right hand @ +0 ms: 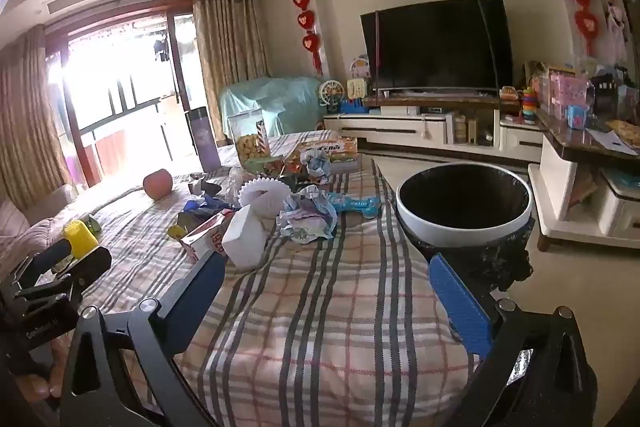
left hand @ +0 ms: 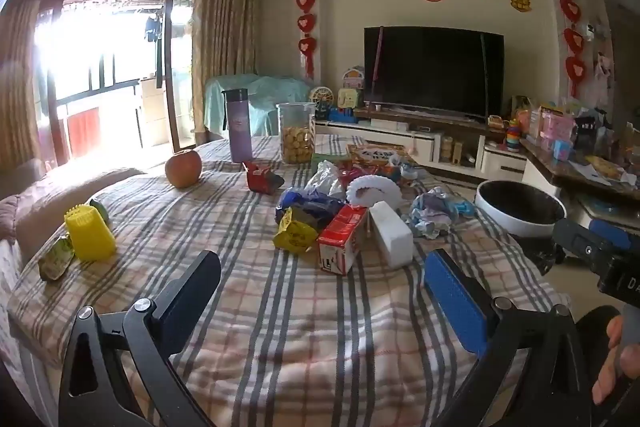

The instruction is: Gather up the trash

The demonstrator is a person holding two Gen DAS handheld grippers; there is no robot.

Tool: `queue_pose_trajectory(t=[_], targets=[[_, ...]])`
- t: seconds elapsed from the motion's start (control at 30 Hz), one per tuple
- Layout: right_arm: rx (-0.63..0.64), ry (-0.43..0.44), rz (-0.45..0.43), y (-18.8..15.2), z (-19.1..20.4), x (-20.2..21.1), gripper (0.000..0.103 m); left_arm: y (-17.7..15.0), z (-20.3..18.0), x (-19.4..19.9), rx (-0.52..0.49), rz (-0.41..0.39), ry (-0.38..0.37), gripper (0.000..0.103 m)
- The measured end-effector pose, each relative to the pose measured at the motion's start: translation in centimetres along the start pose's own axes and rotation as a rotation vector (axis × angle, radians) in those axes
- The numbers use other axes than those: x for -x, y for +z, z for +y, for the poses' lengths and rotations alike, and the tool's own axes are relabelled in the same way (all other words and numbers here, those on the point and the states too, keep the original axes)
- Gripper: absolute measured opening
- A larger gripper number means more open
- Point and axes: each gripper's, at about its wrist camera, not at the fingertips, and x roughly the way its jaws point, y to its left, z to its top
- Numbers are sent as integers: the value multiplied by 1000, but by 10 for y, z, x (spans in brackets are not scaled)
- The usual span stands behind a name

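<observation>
Trash lies in a heap on the plaid-covered table point(left hand: 280, 327): a red carton point(left hand: 340, 243), a white box point(left hand: 392, 239), a yellow wrapper point(left hand: 294, 237), a blue wrapper point(left hand: 308, 205), a white foam net point(left hand: 374, 189) and crumpled paper point(left hand: 434, 213). The carton point(right hand: 208, 235), white box point(right hand: 246, 239) and crumpled paper point(right hand: 308, 219) also show in the right wrist view. A white-rimmed trash bin point(right hand: 464, 203) with a black liner stands off the table's right side. My left gripper point(left hand: 320, 287) is open and empty, short of the heap. My right gripper point(right hand: 324, 287) is open and empty above the table's near right part.
An apple point(left hand: 183, 167), purple bottle point(left hand: 239, 125), cookie jar point(left hand: 296, 133), yellow cup point(left hand: 90, 233) and green wrapper point(left hand: 56, 261) are on the table. A TV point(left hand: 434, 71) and cabinets point(right hand: 400, 133) line the far wall; a cluttered side table point(right hand: 592, 143) stands right.
</observation>
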Motion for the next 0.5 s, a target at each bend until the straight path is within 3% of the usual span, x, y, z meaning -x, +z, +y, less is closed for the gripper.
queue_pose_trajectory(t=[0.5], targets=[[6, 0, 6, 0, 4, 5, 103, -1, -5, 10, -2, -4, -7, 102]])
